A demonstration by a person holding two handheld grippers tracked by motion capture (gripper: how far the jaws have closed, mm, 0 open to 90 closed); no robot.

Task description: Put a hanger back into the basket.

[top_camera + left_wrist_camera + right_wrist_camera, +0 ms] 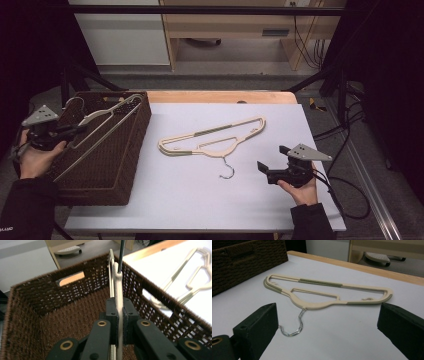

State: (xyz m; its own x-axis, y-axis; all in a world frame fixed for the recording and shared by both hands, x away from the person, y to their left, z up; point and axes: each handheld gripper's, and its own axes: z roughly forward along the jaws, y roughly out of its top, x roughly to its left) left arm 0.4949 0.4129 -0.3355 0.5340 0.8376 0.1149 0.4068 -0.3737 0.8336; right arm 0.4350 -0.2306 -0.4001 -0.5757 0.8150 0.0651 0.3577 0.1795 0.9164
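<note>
While the dark brown woven basket (107,165) sits at the table's left edge, the left gripper (119,322) is clamped on a cream plastic hanger (102,127) resting slantwise across its rim; let go now, I'd guess it catches on the weave or tips out. The right gripper (327,322) waits with jaws wide before the second cream hanger (324,293), whose small wire hook (293,326) could snag
</note>
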